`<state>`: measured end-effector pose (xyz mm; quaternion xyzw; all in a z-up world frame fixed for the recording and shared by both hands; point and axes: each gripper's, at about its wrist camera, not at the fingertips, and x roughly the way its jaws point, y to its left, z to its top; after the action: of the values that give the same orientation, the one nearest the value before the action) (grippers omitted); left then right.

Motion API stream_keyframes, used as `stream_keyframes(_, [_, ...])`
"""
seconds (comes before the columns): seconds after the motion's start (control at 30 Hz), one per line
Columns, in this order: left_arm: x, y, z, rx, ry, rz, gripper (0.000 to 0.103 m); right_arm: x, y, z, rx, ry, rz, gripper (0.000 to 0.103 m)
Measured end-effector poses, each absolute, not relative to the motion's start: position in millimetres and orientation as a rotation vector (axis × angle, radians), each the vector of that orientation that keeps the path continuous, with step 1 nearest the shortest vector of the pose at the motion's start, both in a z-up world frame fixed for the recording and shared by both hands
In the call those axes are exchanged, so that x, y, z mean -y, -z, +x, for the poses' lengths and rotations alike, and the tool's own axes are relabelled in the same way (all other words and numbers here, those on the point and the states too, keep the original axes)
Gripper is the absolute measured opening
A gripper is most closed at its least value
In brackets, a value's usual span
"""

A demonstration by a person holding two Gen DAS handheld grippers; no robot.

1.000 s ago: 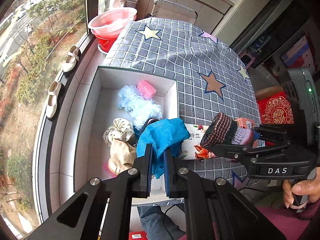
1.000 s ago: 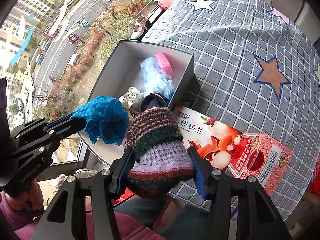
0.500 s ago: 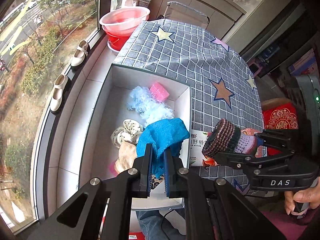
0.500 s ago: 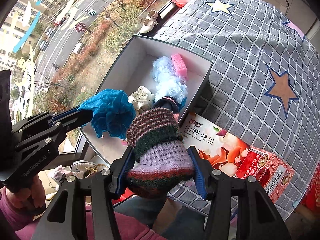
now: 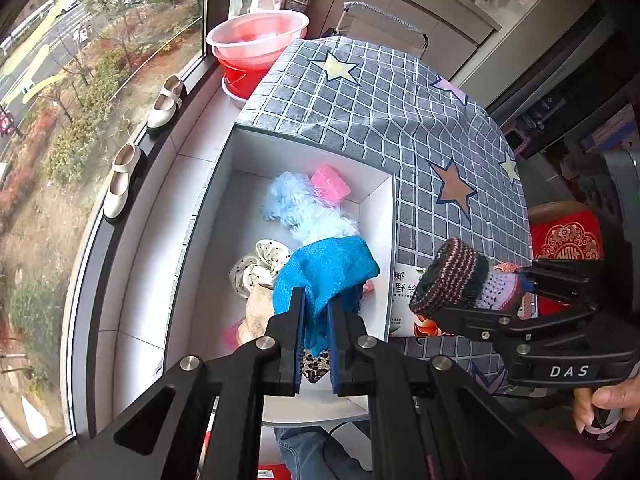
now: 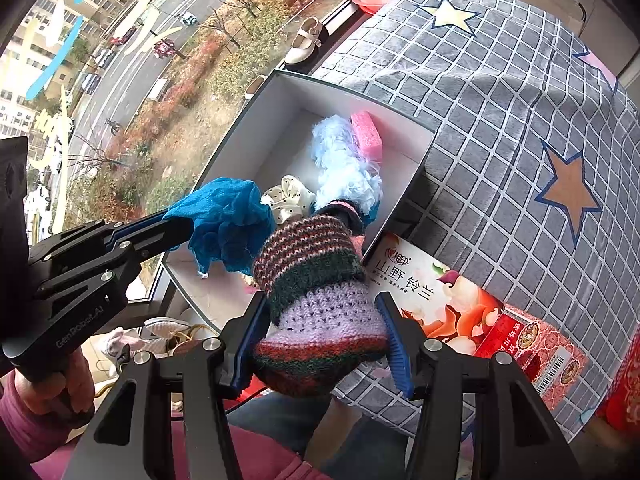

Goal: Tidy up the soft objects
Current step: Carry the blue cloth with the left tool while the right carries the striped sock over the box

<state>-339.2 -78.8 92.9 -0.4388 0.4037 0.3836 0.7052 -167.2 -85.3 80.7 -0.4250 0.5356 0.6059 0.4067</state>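
Blue cloth [image 5: 326, 270] pinched — knitted sock [image 6: 316, 300] clamped — above box [image 5: 240, 148].

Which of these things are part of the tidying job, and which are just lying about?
Part of the job:
- blue cloth, held by the left gripper
- knitted sock, held by the right gripper
- white box holding a fluffy blue piece, pink sponge and dotted scrunchie

Just lying about:
- tissue packet
- shoes
- pink basin

crumpled blue mesh cloth [image 5: 326, 272]: pinched in my left tongs, over white cardboard box [image 5: 376, 248] | striped knitted wool sock [image 6: 316, 300]: clamped in my right, by box's near-right corner
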Motion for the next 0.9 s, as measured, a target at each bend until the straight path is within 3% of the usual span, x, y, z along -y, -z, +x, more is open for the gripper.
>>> stream_keyframes(0.9, [56.0, -72.7, -336.7, -0.95, -0.874, -0.966, 0.011, 55.6, -69.6, -175.9, -1.354, -1.523, -1.083, 0.055])
